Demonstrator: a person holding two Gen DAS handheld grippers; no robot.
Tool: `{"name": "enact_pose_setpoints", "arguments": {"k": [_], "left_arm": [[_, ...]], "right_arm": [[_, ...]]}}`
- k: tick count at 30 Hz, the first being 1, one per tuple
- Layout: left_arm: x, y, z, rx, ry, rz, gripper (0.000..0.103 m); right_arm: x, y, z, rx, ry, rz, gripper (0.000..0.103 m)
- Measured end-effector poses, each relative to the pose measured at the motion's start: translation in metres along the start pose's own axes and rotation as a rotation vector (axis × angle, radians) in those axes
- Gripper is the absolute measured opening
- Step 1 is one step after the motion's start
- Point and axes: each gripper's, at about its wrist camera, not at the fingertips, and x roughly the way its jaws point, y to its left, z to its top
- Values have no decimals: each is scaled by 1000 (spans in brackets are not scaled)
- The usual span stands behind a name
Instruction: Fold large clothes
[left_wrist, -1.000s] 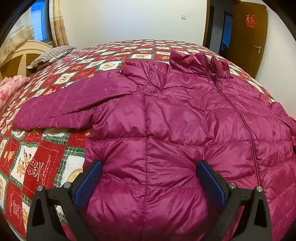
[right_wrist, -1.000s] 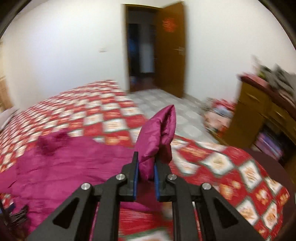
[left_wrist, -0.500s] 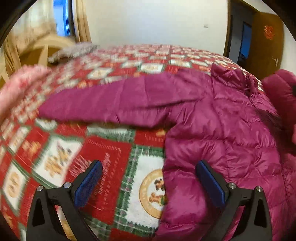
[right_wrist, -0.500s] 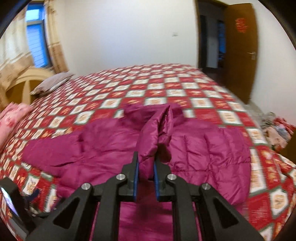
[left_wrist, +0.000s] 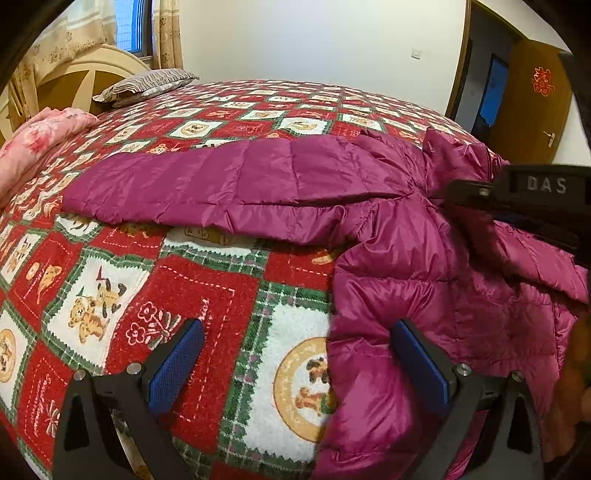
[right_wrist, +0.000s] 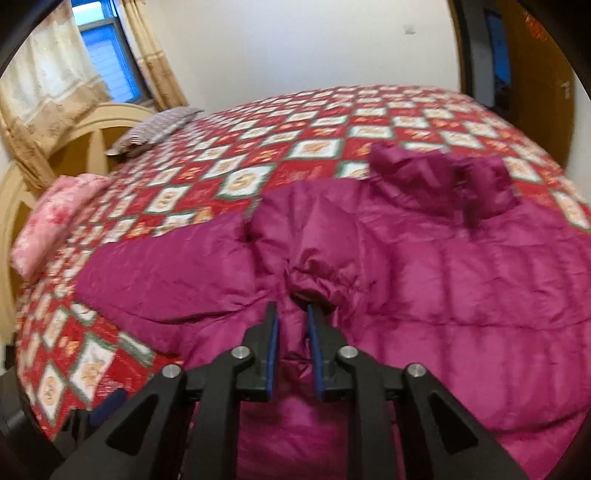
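The left gripper (left_wrist: 295, 363) is held wide apart over the patterned bedspread (left_wrist: 207, 295), nothing between its pads, with the magenta jacket (left_wrist: 424, 258) lying against its right finger. Ahead and to its left, one sleeve (left_wrist: 221, 195) is stretched flat. The right gripper (right_wrist: 291, 325) has just been opening; its narrow gap is empty, the folded-in sleeve cuff (right_wrist: 317, 280) lying just beyond its tips on the jacket.

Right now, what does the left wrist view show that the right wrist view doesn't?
Left only: the open left tool over the quilt at the jacket's edge, and the right tool's side. Right only: the right tool, its jaws just opened, with the folded-in cuff at its tips. Both: jacket, spread sleeve, pillow.
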Motion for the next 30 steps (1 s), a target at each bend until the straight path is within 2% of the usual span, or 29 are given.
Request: {"name": "enact_pose_setpoints", "arguments": {"k": [3, 7, 10, 11, 13, 16, 17, 20, 24, 27, 30], "left_arm": [[0, 0, 0, 1, 0, 0, 102], [1, -1, 0, 7, 5, 8, 102], [1, -2, 0, 9, 9, 12, 102], [1, -2, 1, 8, 9, 12, 102], [1, -3, 2, 10, 14, 14, 102], [-2, -8, 6, 35, 32, 8, 102], [-5, -11, 9, 53, 39, -6, 102], [-24, -24, 23, 89, 1, -28, 102], [-43, -49, 52, 142, -57, -53, 102], [-42, -67, 75, 149, -85, -25, 102], [-33, -82, 96, 124, -90, -36, 102]], "right_arm": [[-6, 1, 2, 21, -12, 75, 23], [-26, -4, 8, 23, -37, 89, 26], [-50, -21, 10, 30, -89, 36, 58], [-59, -29, 10, 39, -112, 7, 60], [-70, -46, 9, 46, -123, -112, 59], [-61, -69, 2, 64, -57, -231, 43], [-53, -74, -3, 62, -26, -250, 41], [-28, -76, -15, 60, 27, -266, 41], [-9, -69, -22, 69, 53, -212, 42], [-22, -70, -13, 76, 35, -164, 39], [-61, -86, -2, 72, -60, -228, 39]]}}
